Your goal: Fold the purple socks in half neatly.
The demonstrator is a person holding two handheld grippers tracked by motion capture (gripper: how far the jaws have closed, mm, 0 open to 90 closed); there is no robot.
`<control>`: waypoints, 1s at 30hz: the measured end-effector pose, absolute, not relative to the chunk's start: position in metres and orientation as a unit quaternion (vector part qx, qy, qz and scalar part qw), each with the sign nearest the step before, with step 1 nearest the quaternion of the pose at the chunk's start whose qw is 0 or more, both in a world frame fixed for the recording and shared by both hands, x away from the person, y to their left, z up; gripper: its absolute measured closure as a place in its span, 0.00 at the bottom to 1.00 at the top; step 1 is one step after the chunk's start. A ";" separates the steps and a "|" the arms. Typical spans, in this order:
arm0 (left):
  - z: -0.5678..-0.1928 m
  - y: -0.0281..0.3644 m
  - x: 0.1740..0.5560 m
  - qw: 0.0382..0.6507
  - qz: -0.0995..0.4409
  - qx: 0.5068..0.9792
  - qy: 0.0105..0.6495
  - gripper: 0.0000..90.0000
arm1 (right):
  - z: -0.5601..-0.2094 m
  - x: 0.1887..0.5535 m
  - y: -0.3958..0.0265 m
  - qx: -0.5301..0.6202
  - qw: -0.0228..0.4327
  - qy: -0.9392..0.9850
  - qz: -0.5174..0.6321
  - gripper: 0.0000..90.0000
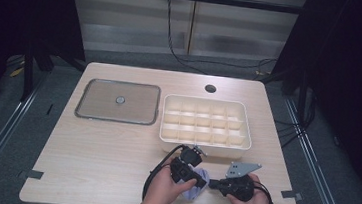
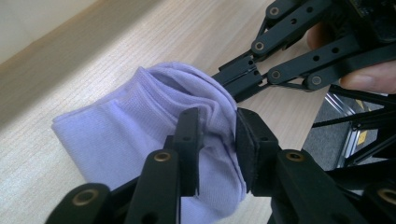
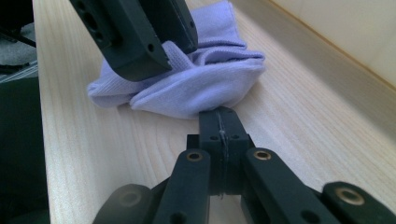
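Observation:
A lilac sock lies bunched on the wooden table near its front edge, between the person's two hands. In the left gripper view my left gripper has a fold of the sock between its jaws, and the cloth fills the gap and touches both pads. My right gripper is shut, jaws pressed together, with its tips against the sock's near edge. The right gripper meets the folded top of the sock from the far side, facing the left gripper.
A white tray with several compartments stands just behind the hands. A flat clear lid with a grey rim lies to its left. A round cable hole sits at the table's back. Dark curtains flank the table.

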State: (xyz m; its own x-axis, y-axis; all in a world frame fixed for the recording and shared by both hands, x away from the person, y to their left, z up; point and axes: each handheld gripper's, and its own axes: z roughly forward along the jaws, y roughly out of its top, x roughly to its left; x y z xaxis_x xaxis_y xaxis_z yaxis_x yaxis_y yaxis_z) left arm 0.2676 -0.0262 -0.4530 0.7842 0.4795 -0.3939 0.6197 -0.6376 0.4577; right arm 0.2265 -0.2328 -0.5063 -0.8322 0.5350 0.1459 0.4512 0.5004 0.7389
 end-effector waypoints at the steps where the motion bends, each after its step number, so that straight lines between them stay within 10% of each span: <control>1: -0.453 -0.026 0.267 0.296 -0.118 0.897 0.307 0.77 | -0.506 0.226 -0.233 0.285 0.051 0.865 0.410 1.00; 30: -0.463 -0.014 0.280 0.264 -0.087 0.904 0.326 0.90 | -0.506 0.227 -0.233 0.289 0.050 0.864 0.410 1.00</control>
